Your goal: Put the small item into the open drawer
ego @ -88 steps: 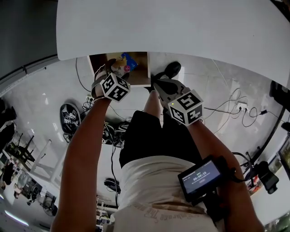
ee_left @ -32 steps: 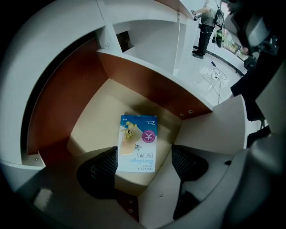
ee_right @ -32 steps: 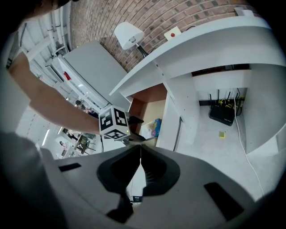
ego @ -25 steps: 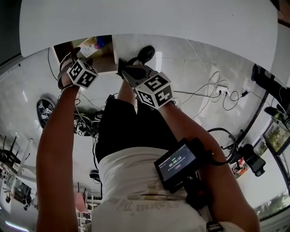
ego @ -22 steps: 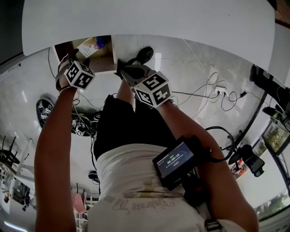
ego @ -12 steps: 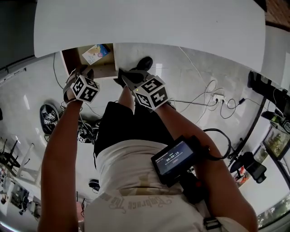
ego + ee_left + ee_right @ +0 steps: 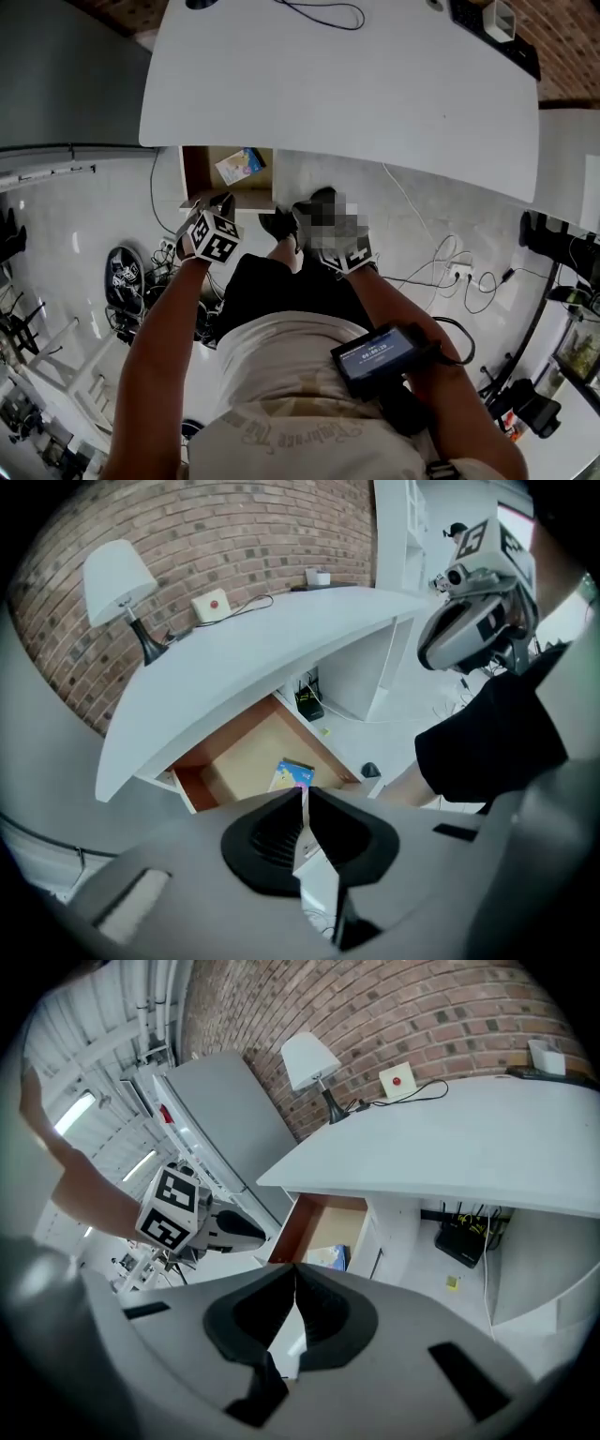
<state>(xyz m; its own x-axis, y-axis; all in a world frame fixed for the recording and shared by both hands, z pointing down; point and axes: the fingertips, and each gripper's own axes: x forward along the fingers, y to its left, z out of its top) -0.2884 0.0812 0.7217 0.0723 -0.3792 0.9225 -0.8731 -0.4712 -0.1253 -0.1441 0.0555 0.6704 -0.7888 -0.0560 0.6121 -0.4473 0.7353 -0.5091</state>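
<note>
The small item, a blue and yellow packet, lies flat on the floor of the open wooden drawer under the white table. The left gripper view shows the packet just past my fingertips, in the drawer. My left gripper hangs above the drawer's front; its jaws have just been closing and now meet with nothing between them. My right gripper, partly under a mosaic patch, is beside it over the person's shoes, shut and empty. The right gripper view also shows the packet.
The white table overhangs the drawer. On it stand a lamp and a box with a red button. A black device and cables lie on the floor under the table. A grey cabinet stands to the left.
Both grippers have risen and drawn back from the drawer toward the person. The packet stays in the drawer. The head view now takes in more of the table top.
</note>
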